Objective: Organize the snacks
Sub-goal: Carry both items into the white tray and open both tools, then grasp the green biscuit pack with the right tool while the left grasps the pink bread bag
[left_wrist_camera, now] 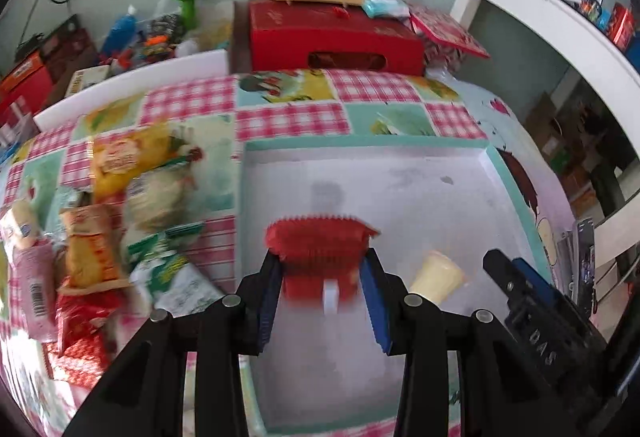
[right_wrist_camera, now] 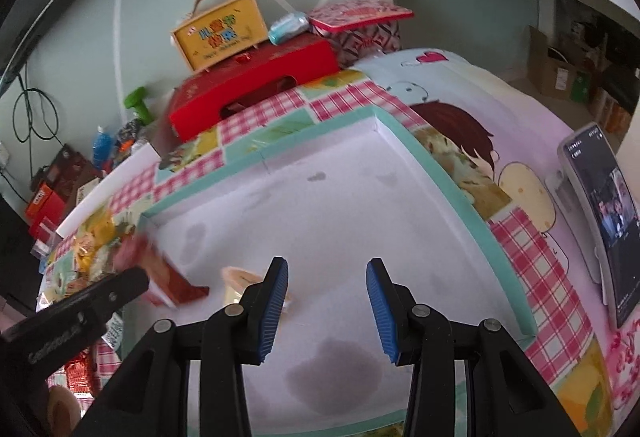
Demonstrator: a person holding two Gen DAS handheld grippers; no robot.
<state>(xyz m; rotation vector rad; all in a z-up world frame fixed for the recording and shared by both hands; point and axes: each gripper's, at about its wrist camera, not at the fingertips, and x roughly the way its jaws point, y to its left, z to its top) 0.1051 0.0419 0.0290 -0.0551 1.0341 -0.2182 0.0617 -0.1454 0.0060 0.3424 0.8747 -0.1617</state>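
Left gripper [left_wrist_camera: 324,269]: blue pads clamped on a red snack packet [left_wrist_camera: 320,245], held over the white floor of a shallow teal-rimmed tray [left_wrist_camera: 360,149]. Right gripper [right_wrist_camera: 327,297]: jaws wide apart, nothing between them, over the same tray. Pale yellow cup [left_wrist_camera: 436,277]: lying in the tray, just right of the packet. Loose snack packets [left_wrist_camera: 108,205]: heaped on the checked tablecloth [left_wrist_camera: 288,117], left of the tray. Phone [right_wrist_camera: 604,221]: propped at far right.

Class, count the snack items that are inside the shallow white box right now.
2: a red crinkle-edged packet gripped by the left gripper over the white box, and a pale yellow cup-shaped snack lying beside it.
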